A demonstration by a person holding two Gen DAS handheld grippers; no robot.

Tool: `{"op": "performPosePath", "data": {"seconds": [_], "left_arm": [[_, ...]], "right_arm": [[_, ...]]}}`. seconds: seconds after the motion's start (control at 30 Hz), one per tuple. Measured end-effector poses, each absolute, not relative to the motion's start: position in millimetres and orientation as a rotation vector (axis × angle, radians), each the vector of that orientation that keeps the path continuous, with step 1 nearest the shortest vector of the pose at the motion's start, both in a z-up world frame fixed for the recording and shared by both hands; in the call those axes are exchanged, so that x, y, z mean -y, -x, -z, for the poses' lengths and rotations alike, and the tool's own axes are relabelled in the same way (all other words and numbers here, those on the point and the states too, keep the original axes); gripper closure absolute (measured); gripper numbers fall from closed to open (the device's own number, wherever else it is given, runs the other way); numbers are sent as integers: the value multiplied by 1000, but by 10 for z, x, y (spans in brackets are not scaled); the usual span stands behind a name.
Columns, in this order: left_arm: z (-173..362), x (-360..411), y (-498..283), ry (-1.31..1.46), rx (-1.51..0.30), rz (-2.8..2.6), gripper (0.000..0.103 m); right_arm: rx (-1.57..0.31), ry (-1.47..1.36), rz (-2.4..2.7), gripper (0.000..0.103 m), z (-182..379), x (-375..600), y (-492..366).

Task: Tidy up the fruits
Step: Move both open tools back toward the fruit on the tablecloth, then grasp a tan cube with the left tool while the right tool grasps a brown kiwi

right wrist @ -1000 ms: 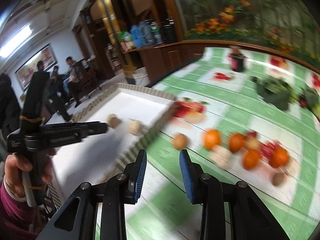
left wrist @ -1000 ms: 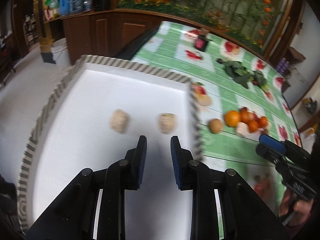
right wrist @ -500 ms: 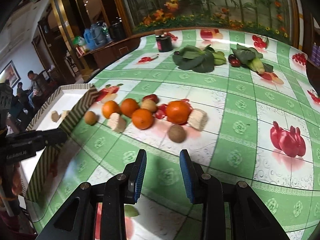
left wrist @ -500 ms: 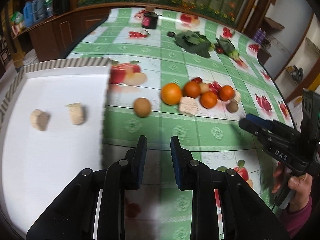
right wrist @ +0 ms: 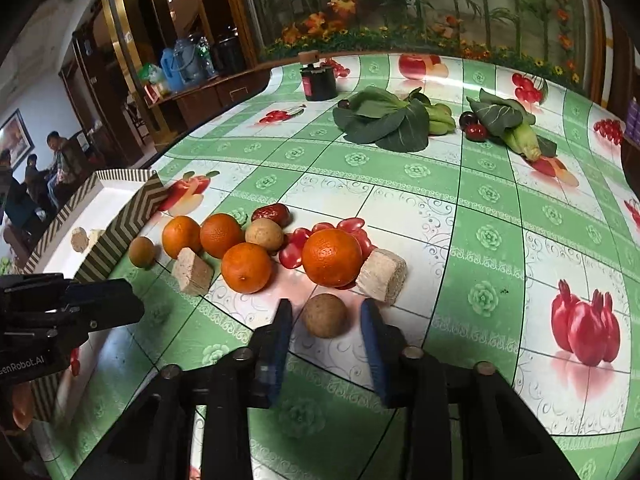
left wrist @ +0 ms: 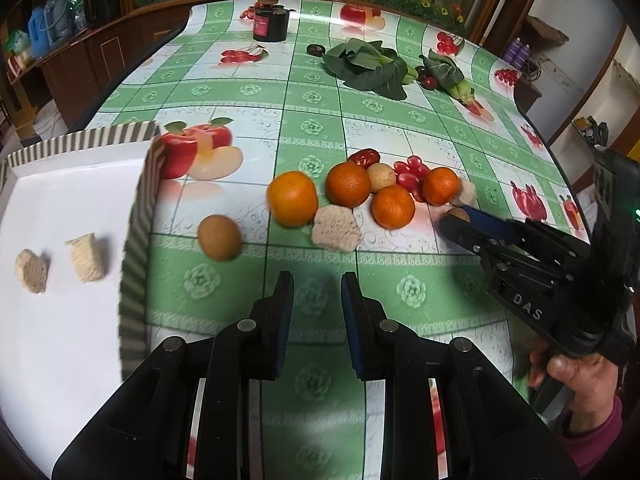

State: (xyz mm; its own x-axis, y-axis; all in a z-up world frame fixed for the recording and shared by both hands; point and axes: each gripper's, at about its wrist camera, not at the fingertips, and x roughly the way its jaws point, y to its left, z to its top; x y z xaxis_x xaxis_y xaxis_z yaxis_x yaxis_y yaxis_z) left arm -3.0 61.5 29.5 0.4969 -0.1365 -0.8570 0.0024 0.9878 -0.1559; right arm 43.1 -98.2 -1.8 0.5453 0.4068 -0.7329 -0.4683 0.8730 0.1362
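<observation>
Where the left wrist view reaches the right gripper (left wrist: 460, 222), that tool's own body hides most of the brown round fruit (left wrist: 458, 213) at its tips, so its grip cannot be read here. The white tray (left wrist: 60, 320) is cut off at the left edge, with two pale cut chunks (left wrist: 86, 257) lying in it. The left gripper (left wrist: 316, 312) hangs above bare tablecloth (left wrist: 312, 96) with a narrow gap between its jaws and nothing in it. Half a second ago the right gripper sat back from the pile; now its tips are among the fruit. Ahead lie four oranges (left wrist: 292, 199), a brown egg-shaped fruit (left wrist: 219, 237) near the tray wall, a pale chunk (left wrist: 335, 229) and red cherry tomatoes (left wrist: 408, 172).

In the right wrist view the right gripper (right wrist: 326, 330) stands wide, its jaws on either side of the brown round fruit (right wrist: 325, 315), a gap showing on each side. Earlier that fruit lay well ahead of the fingertips. Just behind it, touching or nearly so, sit an orange (right wrist: 332, 257) and a pale block (right wrist: 381, 277). The left gripper (right wrist: 100, 308) enters at the left, its tips partly blurred. Farther back are leafy greens (right wrist: 384, 120) and a dark jar (right wrist: 318, 80).
</observation>
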Motion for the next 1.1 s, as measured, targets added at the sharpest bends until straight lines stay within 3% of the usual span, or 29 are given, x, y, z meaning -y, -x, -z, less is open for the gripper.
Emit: {"op": "performPosePath", "data": {"seconds": [0.03, 1.1], "left_arm": [[-279, -604, -1, 136, -1052, 75, 81], [-326, -386, -314, 158, -992, 114, 81]], "right_arm": [[-847, 76, -528, 81, 16, 986, -431], [-876, -39, -606, 81, 38, 1139, -469]]}}
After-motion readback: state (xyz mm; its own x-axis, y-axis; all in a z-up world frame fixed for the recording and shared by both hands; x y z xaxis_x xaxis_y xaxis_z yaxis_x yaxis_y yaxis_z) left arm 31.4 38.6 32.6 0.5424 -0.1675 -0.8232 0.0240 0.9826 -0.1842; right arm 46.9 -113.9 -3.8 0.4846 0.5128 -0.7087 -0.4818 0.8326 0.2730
